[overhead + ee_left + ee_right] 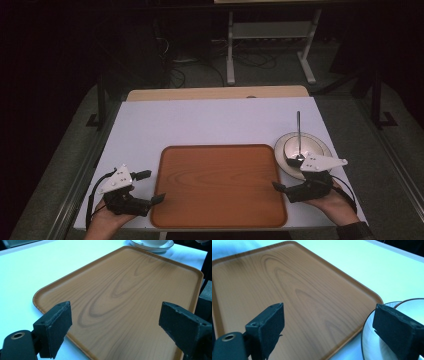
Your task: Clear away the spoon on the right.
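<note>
High view overhead, facing forward; both tool views low, close, perhaps inward, sharing tray (220, 185).

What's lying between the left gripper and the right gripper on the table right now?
The wooden tray lies between the left gripper and the right gripper. Its surface is bare. The high view shows this best.

Tray (218, 185) bare, free room across it btwn both grippers. Saucer (325, 149) w/ cup (292, 150) & spoon (298, 132) blocks tray's right edge, just beside right gripper (278, 186). Far tabletop (210, 120) open.
</note>
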`<state>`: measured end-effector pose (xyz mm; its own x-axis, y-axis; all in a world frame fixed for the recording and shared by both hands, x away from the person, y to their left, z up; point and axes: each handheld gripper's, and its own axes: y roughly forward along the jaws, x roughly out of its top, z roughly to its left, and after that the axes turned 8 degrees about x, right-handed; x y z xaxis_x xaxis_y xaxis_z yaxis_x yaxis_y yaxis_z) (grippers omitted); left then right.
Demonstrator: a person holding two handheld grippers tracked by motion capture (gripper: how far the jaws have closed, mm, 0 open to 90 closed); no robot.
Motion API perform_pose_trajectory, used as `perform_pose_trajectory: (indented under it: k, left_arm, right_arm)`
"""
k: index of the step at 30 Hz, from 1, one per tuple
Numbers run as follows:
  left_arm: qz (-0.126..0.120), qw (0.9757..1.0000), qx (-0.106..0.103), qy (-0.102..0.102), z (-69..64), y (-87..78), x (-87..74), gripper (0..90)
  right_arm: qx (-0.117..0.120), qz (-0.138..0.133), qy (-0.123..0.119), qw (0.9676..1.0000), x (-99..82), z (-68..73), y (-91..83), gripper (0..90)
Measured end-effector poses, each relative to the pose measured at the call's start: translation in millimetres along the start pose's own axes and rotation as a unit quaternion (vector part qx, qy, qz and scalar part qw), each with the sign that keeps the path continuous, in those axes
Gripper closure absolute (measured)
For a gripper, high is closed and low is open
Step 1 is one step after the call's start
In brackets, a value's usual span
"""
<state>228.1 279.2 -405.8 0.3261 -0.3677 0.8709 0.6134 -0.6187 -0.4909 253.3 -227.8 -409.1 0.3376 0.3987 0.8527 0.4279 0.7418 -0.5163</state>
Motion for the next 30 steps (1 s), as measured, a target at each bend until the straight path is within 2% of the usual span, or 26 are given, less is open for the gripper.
perform_pose_trajectory:
  k: [9,30]
  left_arm:
    - [0.001,1.0000,-0.001,0.001,-1.2,-1.9,-3.2,10.9]
    - [-0.004,1.0000,0.006,0.000,-2.7,-8.2,-5.3,10.9]
  right_arm:
    - [-0.002,-0.010,-0.001,0.9999,7.7,-6.2,-1.4,10.1]
    - [-0.003,-0.013,0.004,0.9999,23.3,-18.6,1.7,11.3]
